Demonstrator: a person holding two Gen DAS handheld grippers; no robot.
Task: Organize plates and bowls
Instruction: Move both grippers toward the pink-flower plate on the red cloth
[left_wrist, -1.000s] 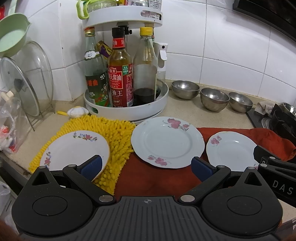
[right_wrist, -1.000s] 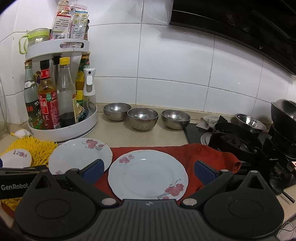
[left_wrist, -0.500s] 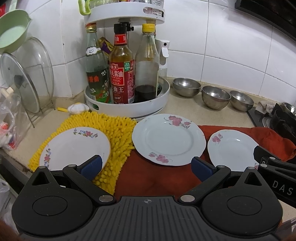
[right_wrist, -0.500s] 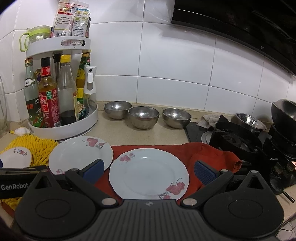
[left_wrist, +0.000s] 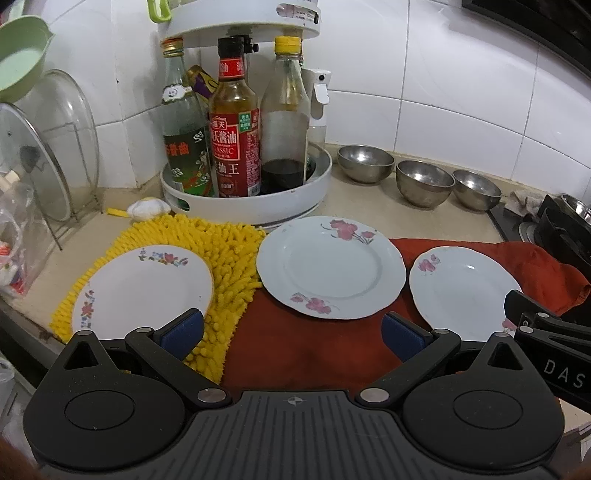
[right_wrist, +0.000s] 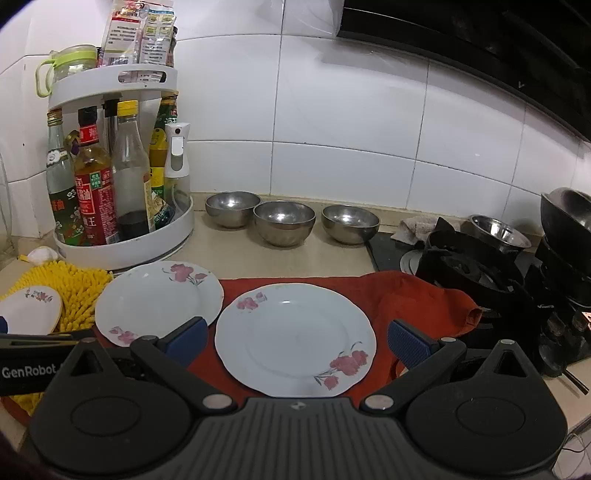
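Your left gripper (left_wrist: 291, 332) hovers low over the tabletop (left_wrist: 369, 199) with its jaws wide apart and nothing between them. Your right gripper (right_wrist: 297, 338) does the same, jaws apart and empty.

Three plates lie flat in a row before you. The left plate (left_wrist: 144, 288), with small mixed flowers, sits on the yellow chenille mat (left_wrist: 229, 251). The middle plate (left_wrist: 330, 266), with pink flowers, overlaps the mat's edge and the red cloth (left_wrist: 314, 354). The right plate (right_wrist: 295, 338) rests on the red cloth, directly between your right jaws in the right wrist view.

Three steel bowls (right_wrist: 283, 222) stand in a line near the tiled wall, just right of the white bottle turntable (left_wrist: 280, 206).
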